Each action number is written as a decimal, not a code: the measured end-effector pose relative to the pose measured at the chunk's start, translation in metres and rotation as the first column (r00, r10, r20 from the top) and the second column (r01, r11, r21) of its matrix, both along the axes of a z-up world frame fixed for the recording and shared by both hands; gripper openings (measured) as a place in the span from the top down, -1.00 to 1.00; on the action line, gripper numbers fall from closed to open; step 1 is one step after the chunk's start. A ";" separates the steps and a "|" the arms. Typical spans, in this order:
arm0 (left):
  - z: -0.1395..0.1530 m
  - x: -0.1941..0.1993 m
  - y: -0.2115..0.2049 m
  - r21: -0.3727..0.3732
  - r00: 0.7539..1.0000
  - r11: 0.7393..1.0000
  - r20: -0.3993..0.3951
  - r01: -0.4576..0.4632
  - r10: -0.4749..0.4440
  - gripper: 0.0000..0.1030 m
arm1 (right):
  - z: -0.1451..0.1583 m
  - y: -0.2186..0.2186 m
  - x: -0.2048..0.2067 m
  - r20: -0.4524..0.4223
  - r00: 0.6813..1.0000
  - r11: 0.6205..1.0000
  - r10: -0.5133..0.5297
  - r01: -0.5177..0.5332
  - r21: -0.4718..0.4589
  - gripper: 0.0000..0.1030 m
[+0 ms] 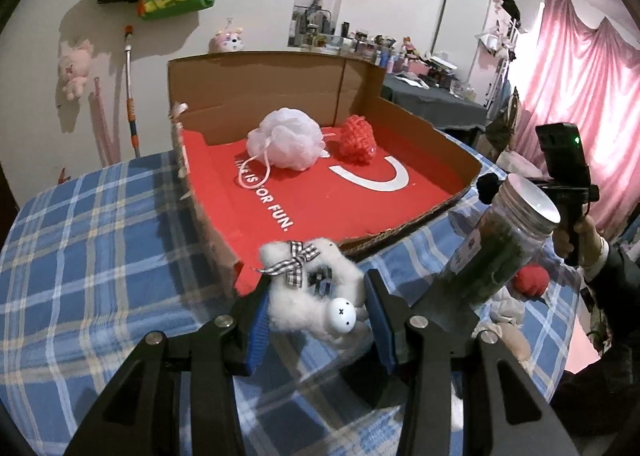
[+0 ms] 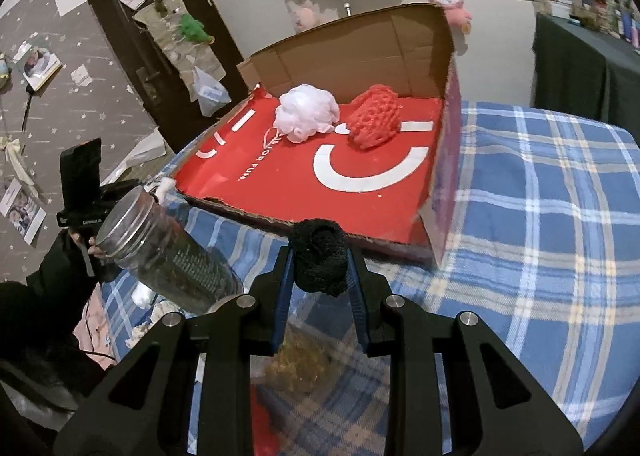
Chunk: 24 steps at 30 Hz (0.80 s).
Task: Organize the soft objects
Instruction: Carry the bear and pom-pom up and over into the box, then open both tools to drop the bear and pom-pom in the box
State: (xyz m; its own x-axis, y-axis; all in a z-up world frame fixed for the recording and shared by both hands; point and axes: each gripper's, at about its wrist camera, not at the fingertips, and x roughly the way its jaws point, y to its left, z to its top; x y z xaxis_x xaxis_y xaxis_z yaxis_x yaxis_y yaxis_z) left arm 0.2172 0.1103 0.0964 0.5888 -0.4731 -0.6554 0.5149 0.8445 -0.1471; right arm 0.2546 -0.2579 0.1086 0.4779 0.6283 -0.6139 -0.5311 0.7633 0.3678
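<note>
Left gripper (image 1: 316,308) clenches the white plush (image 1: 308,288), right gripper (image 2: 318,268) the black roll (image 2: 320,256) (both firmly pinched); clear the box (image 2: 444,191) rim before releasing.

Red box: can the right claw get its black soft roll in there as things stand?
Probably yes. The right claw holds the black roll just short of the red box's low front edge, and bare floor lies ahead of the white puff and red knit.

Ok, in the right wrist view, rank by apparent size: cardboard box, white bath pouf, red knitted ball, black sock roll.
1. cardboard box
2. white bath pouf and red knitted ball, alike
The black sock roll sits much nearer the camera, so unranked.
</note>
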 end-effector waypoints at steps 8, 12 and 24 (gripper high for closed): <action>0.007 0.019 -0.020 0.004 1.000 1.000 -0.004 0.031 -0.031 0.10 | 0.012 0.018 0.017 0.010 0.999 0.999 0.045 -0.045 -0.008 0.51; 0.013 0.034 -0.032 0.011 1.000 1.000 -0.009 0.027 -0.027 0.10 | 0.020 0.031 0.029 0.020 0.999 0.998 0.047 -0.046 -0.048 0.51; 0.004 0.097 -0.072 0.134 0.986 0.989 -0.141 -0.068 0.087 0.10 | 0.021 0.082 0.096 -0.026 0.997 0.934 -0.074 0.061 -0.352 0.51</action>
